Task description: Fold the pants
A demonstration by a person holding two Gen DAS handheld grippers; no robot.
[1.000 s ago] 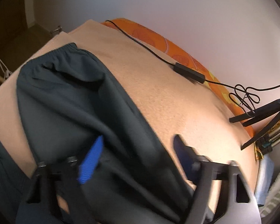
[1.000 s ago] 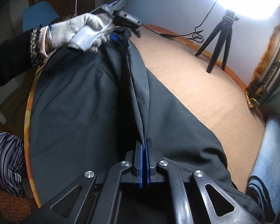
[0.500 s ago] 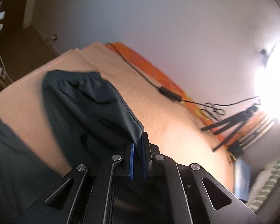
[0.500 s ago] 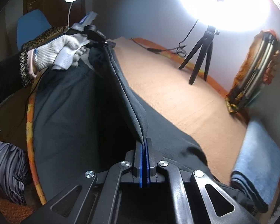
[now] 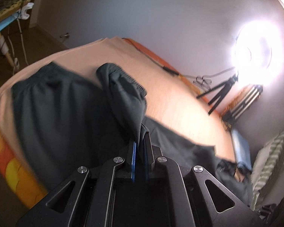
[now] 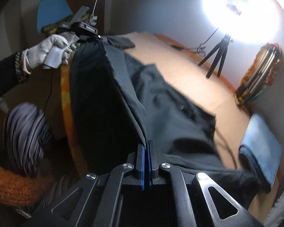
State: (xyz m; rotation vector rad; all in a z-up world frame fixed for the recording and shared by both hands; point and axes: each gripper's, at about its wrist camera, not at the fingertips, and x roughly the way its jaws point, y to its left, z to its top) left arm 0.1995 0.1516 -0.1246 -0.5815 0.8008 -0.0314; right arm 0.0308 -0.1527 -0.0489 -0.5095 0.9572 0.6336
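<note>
Dark grey pants (image 5: 56, 106) lie across a bed with a peach cover (image 5: 179, 109). My left gripper (image 5: 140, 140) is shut on a pinch of the fabric near the elastic waistband (image 5: 130, 79), which is lifted and folded over. My right gripper (image 6: 146, 147) is shut on the same long edge of the pants (image 6: 161, 98) further along. That edge runs taut and raised up to the left gripper (image 6: 85, 28), held there by a gloved hand (image 6: 51, 51). The lower layer of the pants stays flat on the bed.
A ring light (image 6: 242, 13) on a small black tripod (image 6: 217, 56) stands at the far side of the bed, with a cable (image 5: 202, 79) beside it. Folded blue cloth (image 6: 261, 147) lies at the bed's right end. A blue chair (image 6: 51, 13) is behind the hand.
The left gripper went from open to shut on the pants, then lifted them and drew back toward the near edge. The right gripper kept its grip and rose with the edge.
</note>
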